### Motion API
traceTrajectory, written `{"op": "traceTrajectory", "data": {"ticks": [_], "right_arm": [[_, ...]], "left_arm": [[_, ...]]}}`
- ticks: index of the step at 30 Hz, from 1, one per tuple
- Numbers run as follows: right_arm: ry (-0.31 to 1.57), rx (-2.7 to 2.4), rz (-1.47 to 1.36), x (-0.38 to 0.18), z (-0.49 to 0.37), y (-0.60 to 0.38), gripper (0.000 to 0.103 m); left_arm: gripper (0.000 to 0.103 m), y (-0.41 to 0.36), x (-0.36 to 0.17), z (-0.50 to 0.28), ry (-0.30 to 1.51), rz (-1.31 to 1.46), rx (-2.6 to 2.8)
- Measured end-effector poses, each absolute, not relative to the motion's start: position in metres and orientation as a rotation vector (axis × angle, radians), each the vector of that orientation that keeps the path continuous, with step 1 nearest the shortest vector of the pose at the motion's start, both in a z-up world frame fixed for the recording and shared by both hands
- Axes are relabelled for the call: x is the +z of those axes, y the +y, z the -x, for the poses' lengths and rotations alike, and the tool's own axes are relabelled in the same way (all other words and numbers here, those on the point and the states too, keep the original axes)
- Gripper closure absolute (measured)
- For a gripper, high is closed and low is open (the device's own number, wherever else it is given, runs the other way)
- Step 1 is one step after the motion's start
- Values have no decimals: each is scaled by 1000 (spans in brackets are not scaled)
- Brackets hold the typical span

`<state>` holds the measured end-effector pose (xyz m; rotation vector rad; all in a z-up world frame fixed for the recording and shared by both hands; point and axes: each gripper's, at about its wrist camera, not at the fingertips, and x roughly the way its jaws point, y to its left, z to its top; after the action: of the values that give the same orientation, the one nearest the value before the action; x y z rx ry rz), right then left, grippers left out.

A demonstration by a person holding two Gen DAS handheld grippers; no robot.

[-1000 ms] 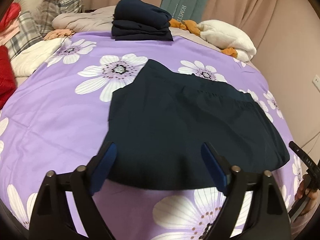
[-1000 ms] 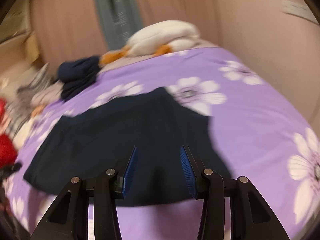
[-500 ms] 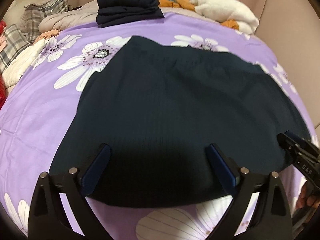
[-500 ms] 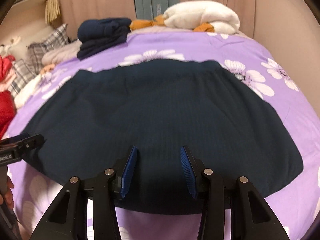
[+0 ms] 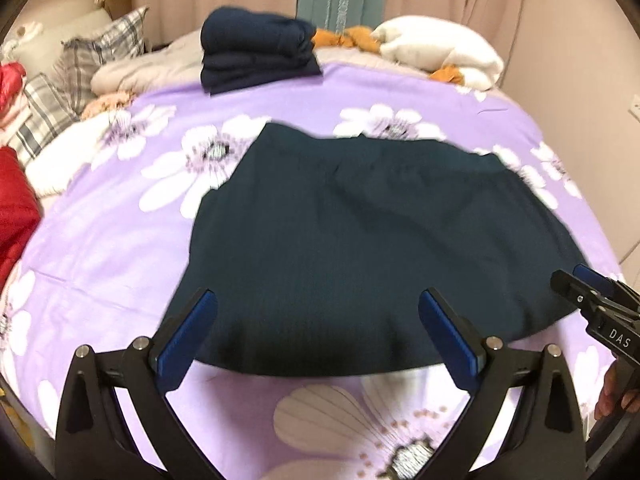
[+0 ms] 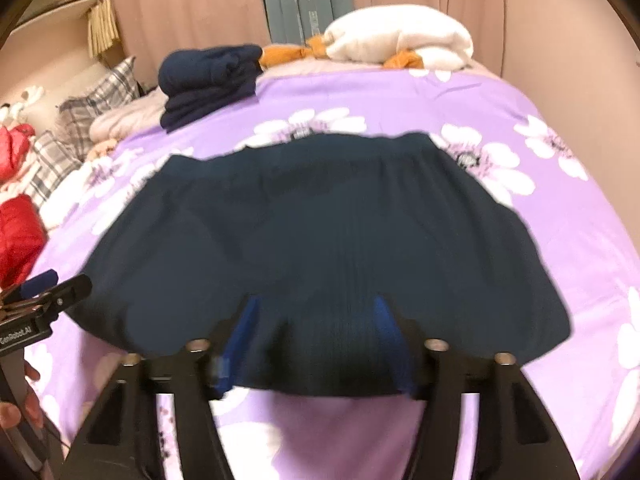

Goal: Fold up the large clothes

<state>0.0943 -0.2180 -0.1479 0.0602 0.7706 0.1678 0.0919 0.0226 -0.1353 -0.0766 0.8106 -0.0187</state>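
Note:
A dark navy garment [image 5: 368, 240] lies spread flat on the purple flowered bedspread [image 5: 100, 248]. My left gripper [image 5: 318, 320] hovers over the garment's near hem. Its jaws are opening and stand very wide, and no pad presses on the cloth. In the right wrist view the same garment [image 6: 320, 220] fills the middle. My right gripper [image 6: 316, 320] is over its near hem. Its jaws are opening too, with the cloth showing between the blurred blue fingers [image 6: 244, 328] but not pinched. Each gripper shows at the edge of the other's view: the right gripper [image 5: 592, 300] and the left gripper [image 6: 44, 292].
A stack of folded navy clothes [image 5: 256, 52] sits at the far side of the bed. Beside it are a white bundle [image 5: 436, 52] and orange cloth [image 5: 344, 36]. Plaid pillows [image 5: 100, 52] and red clothing [image 5: 12, 204] lie at the left. Curtains and a wall close off the back and right.
Both grippers came in over the garment, then drew back a little, so it now looks smaller. The right jaws have spread clearly wider. The left jaws opened slightly more.

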Motion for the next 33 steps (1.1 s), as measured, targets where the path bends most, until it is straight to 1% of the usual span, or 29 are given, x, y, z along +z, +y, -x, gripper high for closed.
{"op": "traceTrajectory", "data": {"ticks": [2,3,4,6,13,19,25,33], "right_arm": [[746,177,-70,-133,-82,-220,30],[728,185,-76,-125,-75,-221,24],[718,186,-79,-120,-70,-222,12],[695,179,-85,-108,-59,-224,1],[634,149,-52,-82,-34,-225,1],[605,142,-50,-57,-23,-229,1],[631,154,-51,-35,-14,-230,1],[678,142,-77,-23,-3,-231,1]], "left_arm": [[1,19,-121,-83,799,61,-25],[0,17,-115,-78,793,50,-27],[0,15,-108,-73,789,34,-15],[0,13,-98,-63,780,29,-13],[0,10,-67,-37,787,52,-66],[0,9,-50,-31,840,89,-50],[0,5,-30,-25,825,66,-19],[0,-2,-8,-7,815,14,18]]}}
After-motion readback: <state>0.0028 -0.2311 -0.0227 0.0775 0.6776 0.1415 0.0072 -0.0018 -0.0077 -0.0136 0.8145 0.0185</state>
